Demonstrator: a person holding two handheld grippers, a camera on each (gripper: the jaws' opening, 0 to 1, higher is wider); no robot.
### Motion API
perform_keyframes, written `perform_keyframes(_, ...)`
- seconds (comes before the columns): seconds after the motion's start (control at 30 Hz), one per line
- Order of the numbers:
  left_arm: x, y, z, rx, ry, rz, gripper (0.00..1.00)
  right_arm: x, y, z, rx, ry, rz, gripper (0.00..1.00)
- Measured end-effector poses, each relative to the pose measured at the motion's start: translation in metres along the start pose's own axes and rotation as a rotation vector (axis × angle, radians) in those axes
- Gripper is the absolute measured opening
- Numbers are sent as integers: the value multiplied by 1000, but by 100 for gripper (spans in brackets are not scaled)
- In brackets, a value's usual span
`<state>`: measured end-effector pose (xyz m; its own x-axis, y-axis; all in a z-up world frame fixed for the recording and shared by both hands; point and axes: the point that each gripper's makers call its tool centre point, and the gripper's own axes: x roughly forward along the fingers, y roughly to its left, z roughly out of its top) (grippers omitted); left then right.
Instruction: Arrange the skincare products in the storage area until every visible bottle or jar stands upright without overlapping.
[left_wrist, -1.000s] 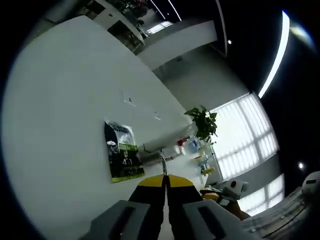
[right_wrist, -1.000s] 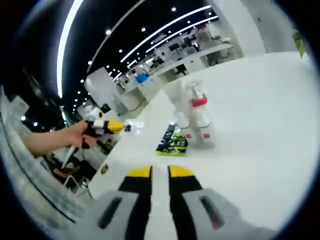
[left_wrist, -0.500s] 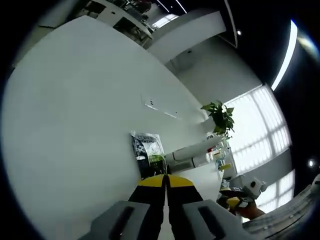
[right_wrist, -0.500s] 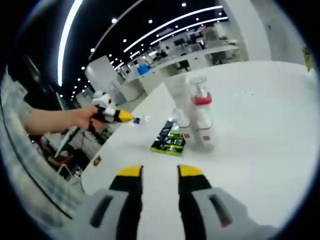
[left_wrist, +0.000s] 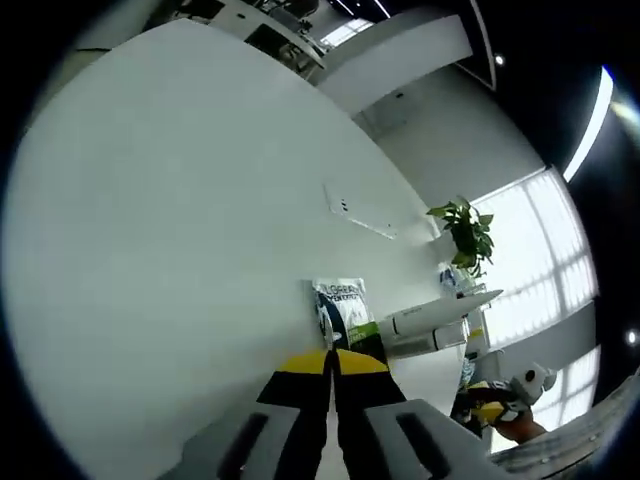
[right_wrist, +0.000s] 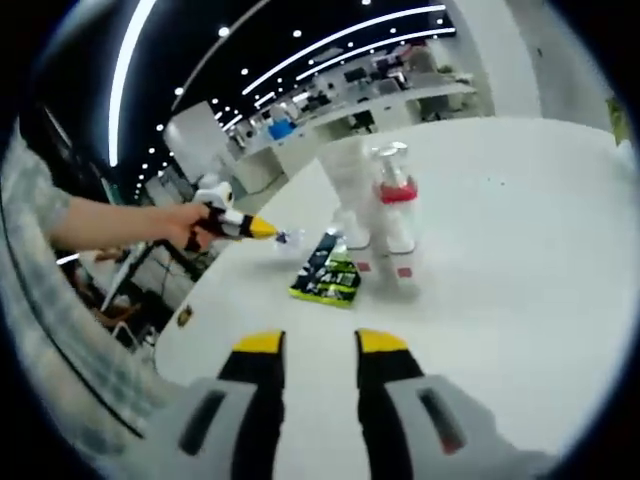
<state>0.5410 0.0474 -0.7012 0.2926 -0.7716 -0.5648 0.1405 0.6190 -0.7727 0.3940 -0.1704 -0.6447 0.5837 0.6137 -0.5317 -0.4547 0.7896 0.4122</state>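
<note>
Left gripper view: left tongs (left_wrist: 331, 362) rising from bottom centre, yellow tips pressed together, nothing between them. Just beyond the tips, lower centre, a flat sachet (left_wrist: 345, 312) with dark and green print, lying on the white worktop (left_wrist: 180, 220). Right of the sachet, a long white bottle (left_wrist: 432, 316) stretched sideways in the frame, touching or nearly touching the sachet's edge (hard to tell which). Further right, a potted plant (left_wrist: 467, 227) before bright windows. At the lower right, the right tongs (left_wrist: 492, 410), yellow-tipped and held in a hand, well apart from the sachet.

Right gripper view: right tongs (right_wrist: 308, 345) at bottom centre, jaws parted by a clear gap, holding nothing. Ahead of them, centre of frame, the same sachet (right_wrist: 327, 277) flat on the worktop (right_wrist: 520, 250), well clear of the tips. Just behind it, toward upper right, a tight cluster of white bottles (right_wrist: 352, 200) standing upright, one pump bottle (right_wrist: 394, 205) with a red collar (blurred, count uncertain). At left of centre, the left tongs (right_wrist: 262, 229), closed tip pointing toward the sachet, gripped by a hand (right_wrist: 180, 224) coming in from the left edge.
</note>
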Motion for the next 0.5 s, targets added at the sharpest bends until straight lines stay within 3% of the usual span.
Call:
perform_keyframes(0.37, 12, 16, 11, -1, 12, 43, 1, 2, -1, 3, -8, 12, 1, 26)
perform_keyframes(0.5, 16, 29, 5, 54, 82, 145, 1, 0, -4, 1, 4, 11, -9, 26)
